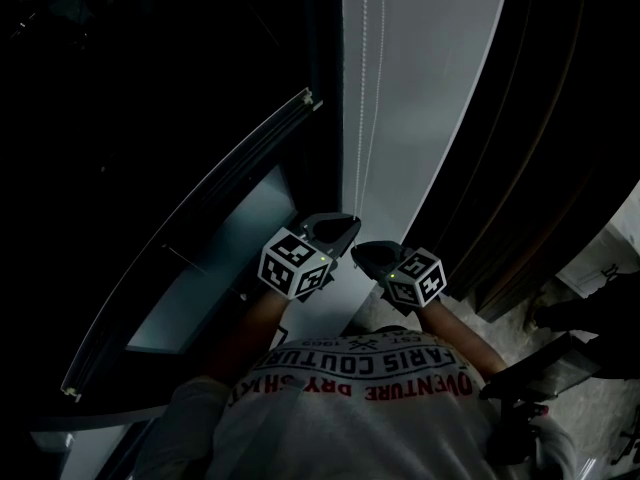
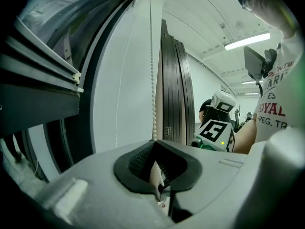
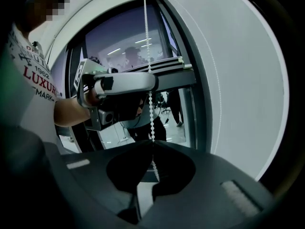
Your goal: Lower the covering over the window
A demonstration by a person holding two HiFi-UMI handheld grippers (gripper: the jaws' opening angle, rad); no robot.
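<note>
A white bead chain (image 1: 359, 78) hangs down a pale wall strip (image 1: 430, 88) beside the dark window. In the left gripper view the bead chain (image 2: 153, 80) drops straight into my left gripper (image 2: 155, 143), whose jaws are shut on it. My right gripper (image 3: 152, 144) is likewise shut on the bead chain (image 3: 149, 97). In the head view the left gripper (image 1: 345, 226) and the right gripper (image 1: 362, 253) sit side by side at the chain's lower end. The covering's bottom rail (image 1: 200, 238) crosses the window at a slant; it also shows as the rail (image 3: 169, 68).
Dark vertical panels (image 1: 540, 138) stand right of the pale strip. A second thin strand (image 3: 215, 80) hangs along the wall. The person's printed white shirt (image 1: 370, 378) fills the bottom of the head view. Dark equipment (image 1: 560, 358) lies on the floor at the right.
</note>
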